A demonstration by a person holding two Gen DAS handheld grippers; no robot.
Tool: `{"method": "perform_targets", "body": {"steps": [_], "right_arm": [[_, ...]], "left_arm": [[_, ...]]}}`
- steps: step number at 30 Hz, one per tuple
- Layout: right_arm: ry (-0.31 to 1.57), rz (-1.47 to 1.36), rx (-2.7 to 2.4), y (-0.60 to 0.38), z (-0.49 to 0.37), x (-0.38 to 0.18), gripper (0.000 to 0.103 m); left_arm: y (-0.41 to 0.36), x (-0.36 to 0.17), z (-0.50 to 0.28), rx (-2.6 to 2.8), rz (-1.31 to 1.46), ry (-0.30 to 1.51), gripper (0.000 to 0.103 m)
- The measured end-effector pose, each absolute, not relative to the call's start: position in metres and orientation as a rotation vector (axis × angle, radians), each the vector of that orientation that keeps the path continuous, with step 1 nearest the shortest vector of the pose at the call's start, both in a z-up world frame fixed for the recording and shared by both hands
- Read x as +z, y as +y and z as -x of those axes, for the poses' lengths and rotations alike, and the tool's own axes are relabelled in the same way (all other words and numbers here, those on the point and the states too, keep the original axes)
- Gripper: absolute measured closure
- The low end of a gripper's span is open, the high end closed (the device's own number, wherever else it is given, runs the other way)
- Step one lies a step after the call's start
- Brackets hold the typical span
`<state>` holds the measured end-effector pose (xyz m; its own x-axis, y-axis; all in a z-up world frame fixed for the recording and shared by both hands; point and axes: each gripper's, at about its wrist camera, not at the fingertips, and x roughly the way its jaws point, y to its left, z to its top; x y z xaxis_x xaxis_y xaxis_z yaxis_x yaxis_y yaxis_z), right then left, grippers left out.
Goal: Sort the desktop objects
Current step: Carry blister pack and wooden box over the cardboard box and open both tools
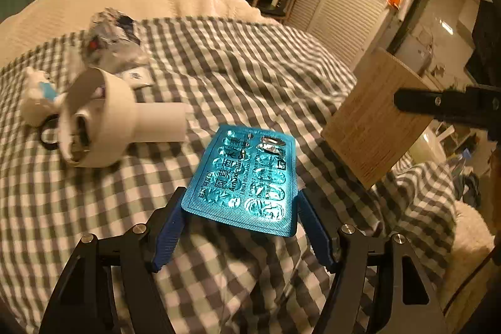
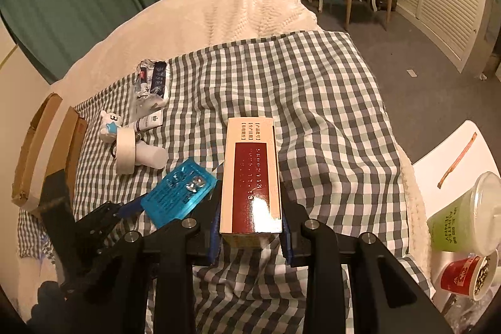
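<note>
My left gripper [image 1: 239, 208] is shut on a blue blister pack of pills [image 1: 247, 174], held flat above the checked bedspread; the pack also shows in the right wrist view [image 2: 178, 196]. My right gripper [image 2: 250, 208] is shut on a cream and dark-red medicine box [image 2: 250, 177], held lengthwise between the blue fingers [image 2: 214, 237]. In the left wrist view the box [image 1: 372, 121] hangs to the right, with the right gripper's black finger behind it.
On the bed to the left lie a roll of white tape [image 1: 97, 118], a white tube [image 1: 159, 122], a small white plush toy [image 2: 109, 122], a foil packet [image 2: 153, 80] and a cardboard box [image 2: 47, 146]. Two cups [image 2: 463, 221] stand on a white table at right.
</note>
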<state>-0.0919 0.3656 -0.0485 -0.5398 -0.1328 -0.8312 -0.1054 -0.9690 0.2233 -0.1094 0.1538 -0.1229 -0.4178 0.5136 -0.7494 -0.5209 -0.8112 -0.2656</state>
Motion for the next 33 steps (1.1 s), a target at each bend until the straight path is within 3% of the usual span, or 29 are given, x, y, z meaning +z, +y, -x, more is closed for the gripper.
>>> {"method": "perform_targets", "body": {"steps": [10,18,22,27,33], "right_arm": [[-0.321,-1.435,-2.725,0.334,0.081,-0.006,0.074],[-0.236,-1.203,-2.677,0.247,0.074,0.080,0.074],[-0.182,-1.079,-2.585,0.174,0.080,0.122,0.074],[-0.116,-0.977,-2.460,0.076,0.100,0.145,0.074],[-0.068,-1.018,-2.349,-0.034,0.144,0.116,0.074]], "left_arm": [[0.092,-0.053,0.101,2.343,1.018,-0.183,0.031],[-0.005,0.050,0.099,2.595,0.751,-0.335,0.031],[-0.067,0.084,0.099,2.736,0.692,-0.327,0.031],[-0.153,0.087,0.103,2.924,0.758,-0.333,0.031],[-0.234,0.043,0.117,3.033,0.989,-0.315,0.031]]}}
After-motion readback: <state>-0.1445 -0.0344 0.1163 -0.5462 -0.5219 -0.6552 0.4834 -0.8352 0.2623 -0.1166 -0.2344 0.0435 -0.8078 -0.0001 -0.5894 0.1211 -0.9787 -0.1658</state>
